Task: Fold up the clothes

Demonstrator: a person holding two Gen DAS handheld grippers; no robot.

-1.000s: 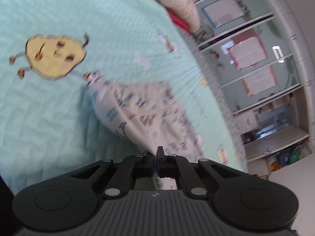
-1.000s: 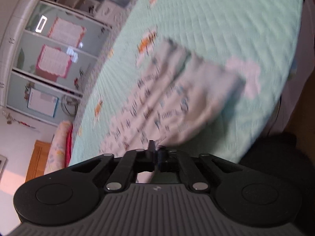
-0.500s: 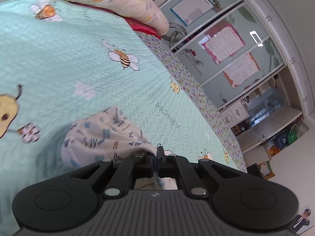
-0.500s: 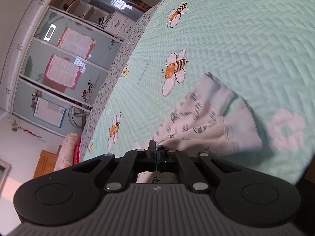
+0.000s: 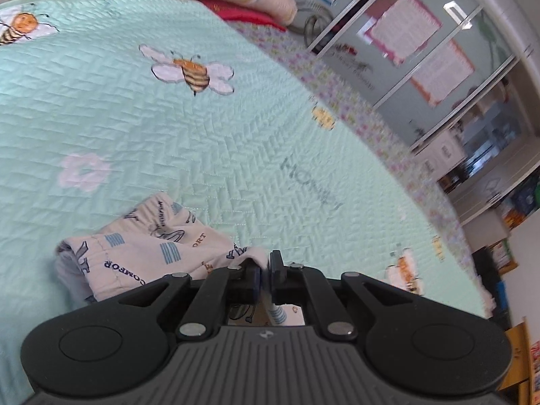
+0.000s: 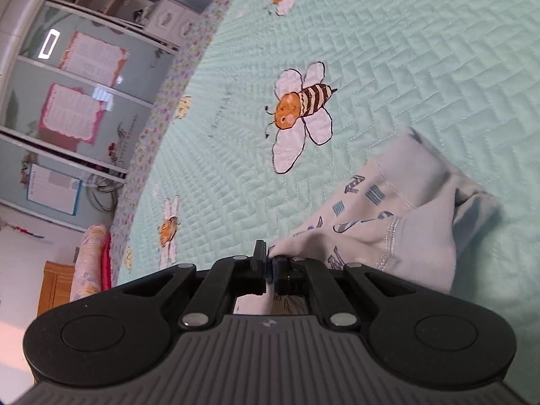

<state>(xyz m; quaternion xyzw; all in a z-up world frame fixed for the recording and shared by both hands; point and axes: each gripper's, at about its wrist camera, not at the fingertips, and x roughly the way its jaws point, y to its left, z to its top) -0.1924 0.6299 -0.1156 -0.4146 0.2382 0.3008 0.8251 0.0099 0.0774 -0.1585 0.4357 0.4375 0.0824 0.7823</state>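
Now both grippers have carried the printed garment [image 5: 158, 253] across the bedspread [image 5: 202, 128]. Left gripper [image 5: 265, 270] fingers nearly closed, pinching a corner; garment bunched at 9 o'clock. Right gripper [image 6: 268, 266] fingers just easing apart, cloth between them, garment at 3 o'clock. Release looks imminent.

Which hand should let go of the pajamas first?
Probably either. The left gripper and right gripper each pinch an edge of the pajamas, which already lie bunched on the quilt. The right's jaws have just been opening, so maybe right.
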